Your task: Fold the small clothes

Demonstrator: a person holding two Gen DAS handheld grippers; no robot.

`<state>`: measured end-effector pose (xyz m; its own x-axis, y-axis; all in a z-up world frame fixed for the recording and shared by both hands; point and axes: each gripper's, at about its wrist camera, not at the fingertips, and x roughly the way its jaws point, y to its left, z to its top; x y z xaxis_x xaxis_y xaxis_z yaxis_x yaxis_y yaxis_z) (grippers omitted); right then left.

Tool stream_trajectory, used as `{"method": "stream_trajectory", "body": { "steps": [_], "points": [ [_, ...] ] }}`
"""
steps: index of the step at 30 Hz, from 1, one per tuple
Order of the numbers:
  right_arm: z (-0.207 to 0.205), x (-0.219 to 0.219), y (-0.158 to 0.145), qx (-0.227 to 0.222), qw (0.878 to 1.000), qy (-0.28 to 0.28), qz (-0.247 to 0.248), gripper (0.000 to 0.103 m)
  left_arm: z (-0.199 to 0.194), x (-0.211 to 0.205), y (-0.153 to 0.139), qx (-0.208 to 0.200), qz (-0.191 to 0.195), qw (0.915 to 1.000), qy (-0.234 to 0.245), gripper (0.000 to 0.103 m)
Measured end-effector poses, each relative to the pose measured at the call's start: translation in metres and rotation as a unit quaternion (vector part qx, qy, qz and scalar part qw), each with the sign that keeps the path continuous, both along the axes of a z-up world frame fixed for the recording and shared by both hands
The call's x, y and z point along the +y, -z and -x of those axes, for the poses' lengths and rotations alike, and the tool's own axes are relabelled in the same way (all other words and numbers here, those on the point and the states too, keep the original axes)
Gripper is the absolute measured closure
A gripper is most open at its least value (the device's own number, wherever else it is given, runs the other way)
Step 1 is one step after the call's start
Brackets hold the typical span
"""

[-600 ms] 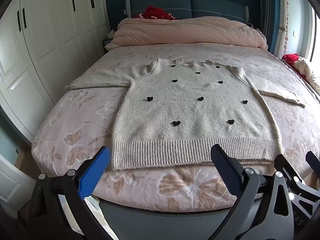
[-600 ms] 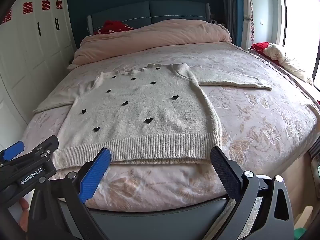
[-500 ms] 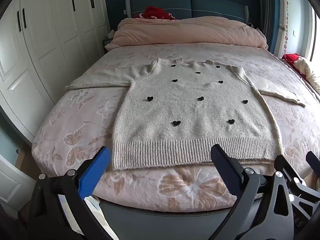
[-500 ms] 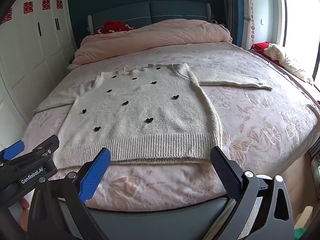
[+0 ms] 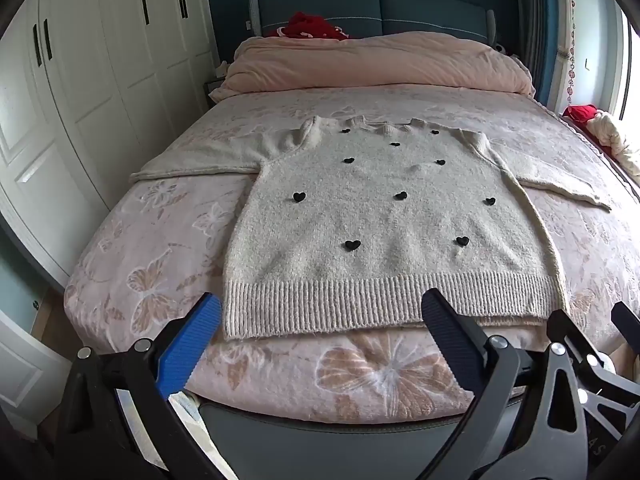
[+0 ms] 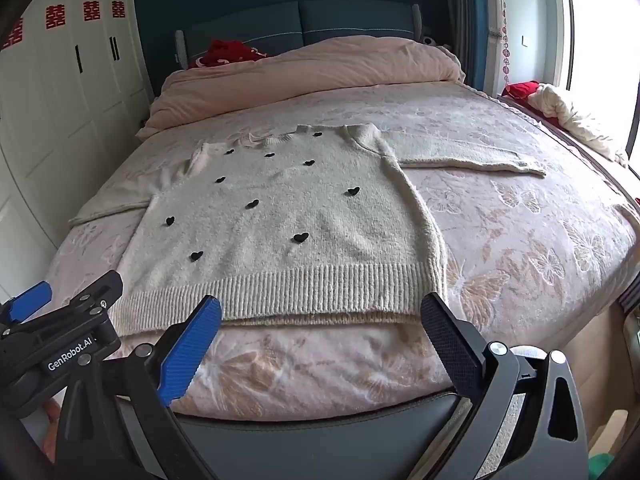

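Note:
A cream knit sweater (image 5: pixel 384 220) with small black hearts lies flat, front up, on the bed, sleeves spread to both sides, ribbed hem toward me. It also shows in the right wrist view (image 6: pixel 280 224). My left gripper (image 5: pixel 320 332) is open and empty, hovering just short of the hem near its left half. My right gripper (image 6: pixel 320 328) is open and empty, just short of the hem's right half. The left gripper's body shows at the lower left of the right wrist view (image 6: pixel 60 340).
The bed (image 5: pixel 152 240) has a pink butterfly cover and a dark frame edge below me. A rolled pink duvet (image 5: pixel 376 60) lies at the headboard. White wardrobes (image 5: pixel 80 80) stand left. Red and white clothes (image 6: pixel 560 112) lie at the right by the window.
Both grippers have edged very slightly toward the sweater's hem. The sweater has not moved.

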<state>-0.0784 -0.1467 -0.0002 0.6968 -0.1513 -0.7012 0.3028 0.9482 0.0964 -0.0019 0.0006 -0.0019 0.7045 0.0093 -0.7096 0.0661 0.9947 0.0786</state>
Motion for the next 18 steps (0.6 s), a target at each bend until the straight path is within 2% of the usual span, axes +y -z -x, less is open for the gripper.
{"method": "stream_trajectory", "body": {
  "steps": [18],
  "points": [
    [-0.0001,-0.0012,0.0019,0.002,1.0,0.0,-0.003,0.005,-0.0005,-0.0016,0.0009,0.0,-0.005,1.0,-0.001,0.005]
  ]
}}
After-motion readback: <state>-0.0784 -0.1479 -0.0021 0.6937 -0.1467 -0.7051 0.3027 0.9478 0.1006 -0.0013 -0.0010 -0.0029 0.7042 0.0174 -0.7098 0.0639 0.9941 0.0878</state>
